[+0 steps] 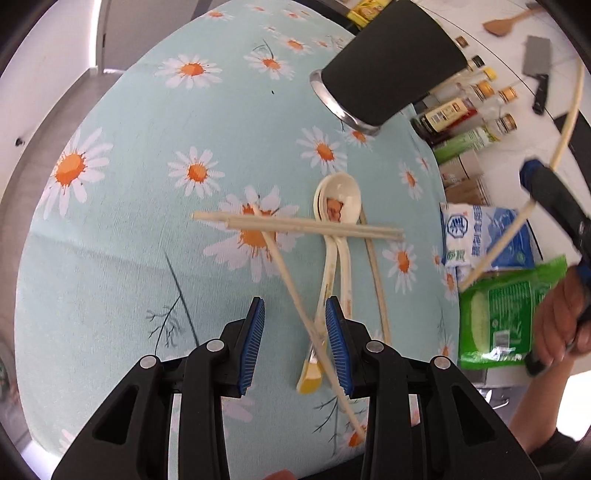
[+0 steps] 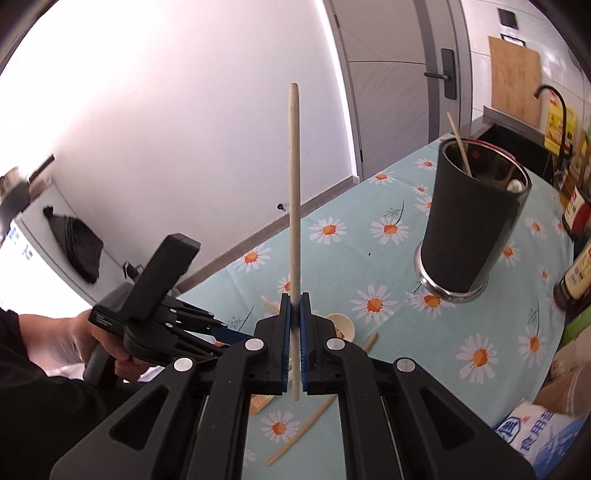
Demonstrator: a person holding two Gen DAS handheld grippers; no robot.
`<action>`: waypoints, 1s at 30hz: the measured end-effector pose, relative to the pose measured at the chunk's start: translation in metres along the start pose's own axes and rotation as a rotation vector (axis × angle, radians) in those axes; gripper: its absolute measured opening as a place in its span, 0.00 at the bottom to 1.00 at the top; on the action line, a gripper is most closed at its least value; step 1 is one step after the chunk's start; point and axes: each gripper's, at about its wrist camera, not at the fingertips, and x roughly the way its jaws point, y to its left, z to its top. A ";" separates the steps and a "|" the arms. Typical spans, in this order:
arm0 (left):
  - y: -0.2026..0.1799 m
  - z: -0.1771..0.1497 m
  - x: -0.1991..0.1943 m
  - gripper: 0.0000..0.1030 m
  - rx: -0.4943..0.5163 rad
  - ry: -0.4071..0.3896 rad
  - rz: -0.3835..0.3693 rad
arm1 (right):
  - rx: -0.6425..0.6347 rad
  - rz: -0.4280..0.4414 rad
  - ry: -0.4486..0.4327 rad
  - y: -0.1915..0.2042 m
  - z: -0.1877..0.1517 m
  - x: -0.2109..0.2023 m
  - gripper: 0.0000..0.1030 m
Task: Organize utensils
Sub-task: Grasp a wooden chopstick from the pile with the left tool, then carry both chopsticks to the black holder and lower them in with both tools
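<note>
On the daisy tablecloth [image 1: 147, 221] two nested white ceramic spoons [image 1: 338, 199] lie under a crossed pair of chopsticks [image 1: 295, 225]. One more chopstick [image 1: 291, 284] runs diagonally past my left gripper [image 1: 295, 332], whose jaws stand apart just above the spoon handles, gripping nothing. My right gripper [image 2: 295, 299] is shut on an upright chopstick [image 2: 294, 184], raised above the table; the left wrist view shows that gripper [image 1: 554, 195] at the right edge. The black utensil holder [image 2: 476, 221] stands beyond, with a chopstick [image 2: 460, 147] in it.
Sauce bottles [image 1: 461, 110], a salt bag [image 1: 487, 236] and a green packet [image 1: 498, 317] crowd the table's right side. A cleaver [image 1: 535, 70] and a wooden spatula [image 1: 498, 26] lie further off. Another loose chopstick [image 2: 306, 428] lies near the right gripper.
</note>
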 end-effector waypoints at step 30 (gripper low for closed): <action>0.055 0.009 -0.040 0.04 -0.263 -0.095 0.126 | 0.042 0.036 0.013 -0.010 -0.002 0.015 0.05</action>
